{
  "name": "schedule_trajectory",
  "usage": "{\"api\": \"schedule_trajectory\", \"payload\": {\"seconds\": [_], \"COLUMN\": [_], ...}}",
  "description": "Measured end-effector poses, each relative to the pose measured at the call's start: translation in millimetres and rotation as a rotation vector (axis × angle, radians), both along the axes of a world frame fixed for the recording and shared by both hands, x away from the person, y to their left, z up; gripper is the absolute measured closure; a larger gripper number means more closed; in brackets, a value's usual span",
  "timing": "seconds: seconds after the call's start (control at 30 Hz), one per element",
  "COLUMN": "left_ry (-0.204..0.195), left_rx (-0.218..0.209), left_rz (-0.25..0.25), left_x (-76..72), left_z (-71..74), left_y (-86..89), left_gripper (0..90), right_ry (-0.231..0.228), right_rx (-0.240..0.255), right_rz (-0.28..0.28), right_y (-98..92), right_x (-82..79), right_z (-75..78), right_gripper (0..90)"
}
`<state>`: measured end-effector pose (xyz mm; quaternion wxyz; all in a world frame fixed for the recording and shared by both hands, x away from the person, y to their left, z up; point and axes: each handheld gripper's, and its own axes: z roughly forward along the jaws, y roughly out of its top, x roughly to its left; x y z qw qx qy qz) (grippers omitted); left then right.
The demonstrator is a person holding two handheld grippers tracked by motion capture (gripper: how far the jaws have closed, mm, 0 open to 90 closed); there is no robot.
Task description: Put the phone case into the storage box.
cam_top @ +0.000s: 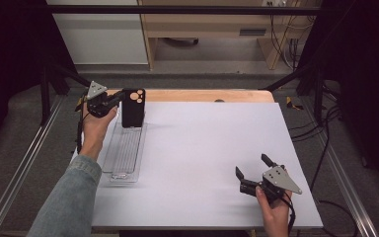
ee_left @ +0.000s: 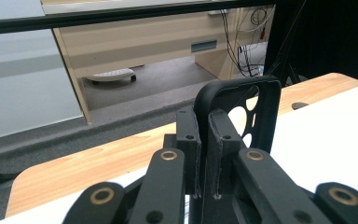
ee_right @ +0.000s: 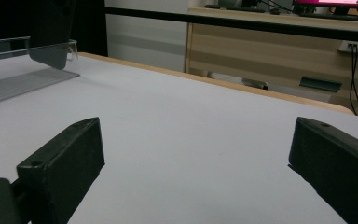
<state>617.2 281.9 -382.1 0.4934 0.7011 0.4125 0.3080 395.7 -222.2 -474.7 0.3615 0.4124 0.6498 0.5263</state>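
Left tool (ee_left: 204, 140): clamped on black rubbery phone case (cam_top: 133, 107), cutouts visible from above. Right tool (cam_top: 254, 171): wide. Ribbed clear tray (cam_top: 123, 153).

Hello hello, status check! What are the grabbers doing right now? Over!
Left gripper shut on black phone case, held upright at clear tray's far end. Right gripper open, empty, low over the table. Nothing in the way. Over.

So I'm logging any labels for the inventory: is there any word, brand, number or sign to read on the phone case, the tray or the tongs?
None can be read.
Phone case: no print shows, just camera cut-outs.
Tray: clear, no marking.
Left tongs and right tongs: plain black, no lettering.
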Motion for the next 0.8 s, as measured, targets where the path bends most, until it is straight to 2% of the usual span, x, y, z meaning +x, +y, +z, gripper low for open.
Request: {"api": "schedule_trajectory", "payload": {"seconds": [0.47,0.8], "left_ry": [0.006,0.012], "left_rx": [0.002,-0.015], "left_rz": [-0.002,0.001], "left_x": [0.8,3.0], "left_z": [-3.3,-5.8], "left_y": [0.9,3.1], "left_gripper": [83.9,83.9], "right_ry": [-0.001,0.002], "right_rx": [0.004,0.004], "right_rz": [-0.001,-0.004], "right_y": [-0.7,-1.0], "right_x": [0.1,0.2], "right_z": [0.0,-0.5], "right_gripper": [3.5,3.5]}}
